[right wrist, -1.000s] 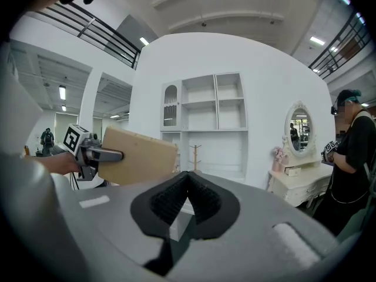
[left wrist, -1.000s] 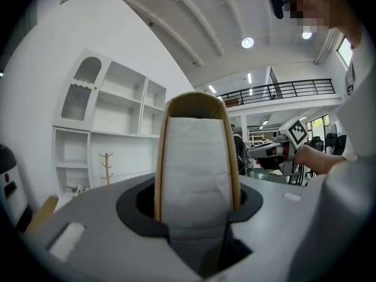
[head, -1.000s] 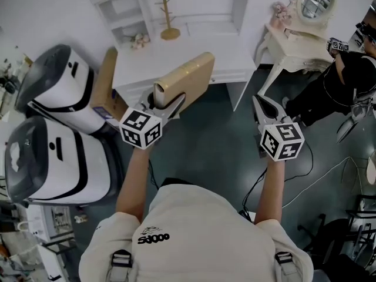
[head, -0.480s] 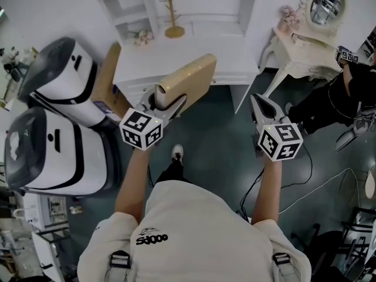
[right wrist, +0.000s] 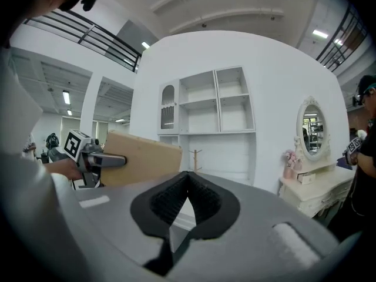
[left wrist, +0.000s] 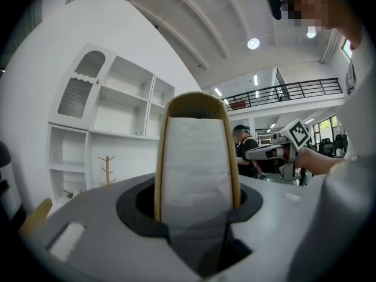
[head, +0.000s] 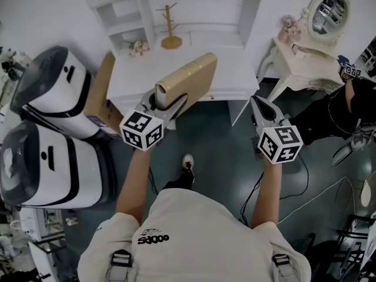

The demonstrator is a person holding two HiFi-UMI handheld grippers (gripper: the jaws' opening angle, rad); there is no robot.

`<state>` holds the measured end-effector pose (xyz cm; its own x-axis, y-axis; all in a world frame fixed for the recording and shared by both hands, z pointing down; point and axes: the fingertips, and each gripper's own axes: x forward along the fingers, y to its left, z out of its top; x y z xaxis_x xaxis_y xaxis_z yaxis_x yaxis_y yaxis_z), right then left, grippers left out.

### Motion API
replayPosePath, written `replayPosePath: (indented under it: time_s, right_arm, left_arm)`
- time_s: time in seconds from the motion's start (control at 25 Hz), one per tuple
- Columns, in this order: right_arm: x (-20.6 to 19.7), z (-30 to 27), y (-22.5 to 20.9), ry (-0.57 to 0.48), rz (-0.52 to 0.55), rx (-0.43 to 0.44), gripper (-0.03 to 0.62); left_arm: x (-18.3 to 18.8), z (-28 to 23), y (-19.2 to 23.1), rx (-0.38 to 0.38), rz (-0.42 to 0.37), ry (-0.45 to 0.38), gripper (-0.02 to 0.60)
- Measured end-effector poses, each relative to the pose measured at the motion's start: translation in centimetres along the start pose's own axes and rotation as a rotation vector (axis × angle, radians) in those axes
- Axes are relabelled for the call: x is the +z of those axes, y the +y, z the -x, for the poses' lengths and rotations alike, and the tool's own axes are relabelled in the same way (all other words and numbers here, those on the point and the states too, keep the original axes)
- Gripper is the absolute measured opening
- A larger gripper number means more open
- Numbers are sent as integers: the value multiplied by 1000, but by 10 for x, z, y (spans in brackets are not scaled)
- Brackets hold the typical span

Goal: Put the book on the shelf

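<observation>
L gripper jaws clamp the near end of the tan book across its covers, spine up, prob. so it can slide upright into a shelf bay. Book hangs in the air over the white bench's front edge, short of the shelf unit at the back edge. R gripper jaws are closed on nothing, off the bench's front right corner; likely spare for steadying.

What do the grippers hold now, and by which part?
Left gripper holds the book by one end, fingers on both covers; right gripper holds nothing.
</observation>
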<state>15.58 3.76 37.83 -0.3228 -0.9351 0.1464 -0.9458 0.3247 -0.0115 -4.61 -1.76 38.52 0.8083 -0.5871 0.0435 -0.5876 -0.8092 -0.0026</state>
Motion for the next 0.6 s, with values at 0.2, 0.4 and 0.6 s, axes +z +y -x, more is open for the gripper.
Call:
replayPosePath:
  time_s: [0.2, 0.4, 0.6]
  right_arm:
    - [19, -57, -38, 3, 24, -18, 3]
    - [49, -123, -74, -22, 36, -19, 3]
    - [68, -192, -99, -39, 27, -18, 3]
  left_arm:
    - [7, -55, 50, -5, 19, -19, 247]
    - [23, -104, 104, -12, 5, -27, 247]
    - [37, -143, 172, 11, 3, -43, 247]
